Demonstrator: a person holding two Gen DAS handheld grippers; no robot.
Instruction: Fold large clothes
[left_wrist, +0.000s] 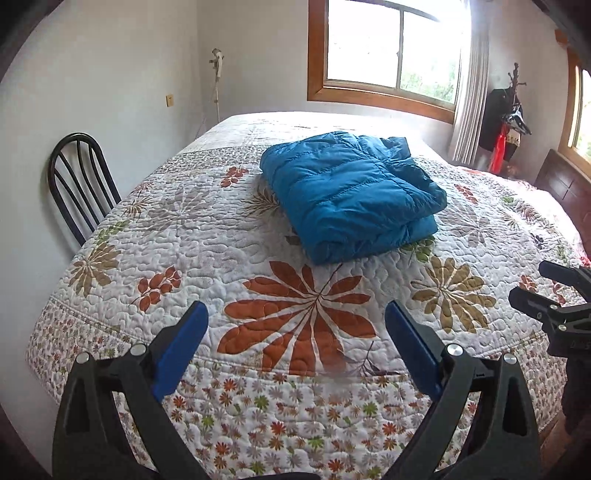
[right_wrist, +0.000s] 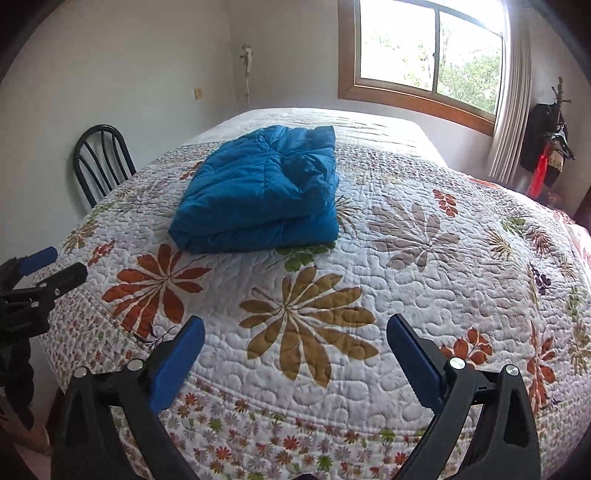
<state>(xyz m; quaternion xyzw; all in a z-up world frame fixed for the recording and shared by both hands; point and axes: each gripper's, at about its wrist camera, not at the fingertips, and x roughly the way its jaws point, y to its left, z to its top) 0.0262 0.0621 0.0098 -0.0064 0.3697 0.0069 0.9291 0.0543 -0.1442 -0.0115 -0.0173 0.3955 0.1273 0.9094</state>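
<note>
Jacket task, nearest first: left tool (left_wrist: 295, 332) and right tool (right_wrist: 295, 339) both hang over the bed's near edge, fingers spread wide, holding nothing, well short of the jacket. Beyond them the floral quilt (left_wrist: 207, 236) lies bare. Blue puffer jacket (left_wrist: 351, 195) sits folded mid-bed. Black chair (left_wrist: 79, 177) stands left of the bed; window (left_wrist: 391, 48) behind it.

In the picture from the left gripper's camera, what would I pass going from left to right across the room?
Black chair → blue padded jacket folded on the quilted bed → white curtain → dark clothes on a coat stand → the right gripper, open, at the picture's edge.
</note>
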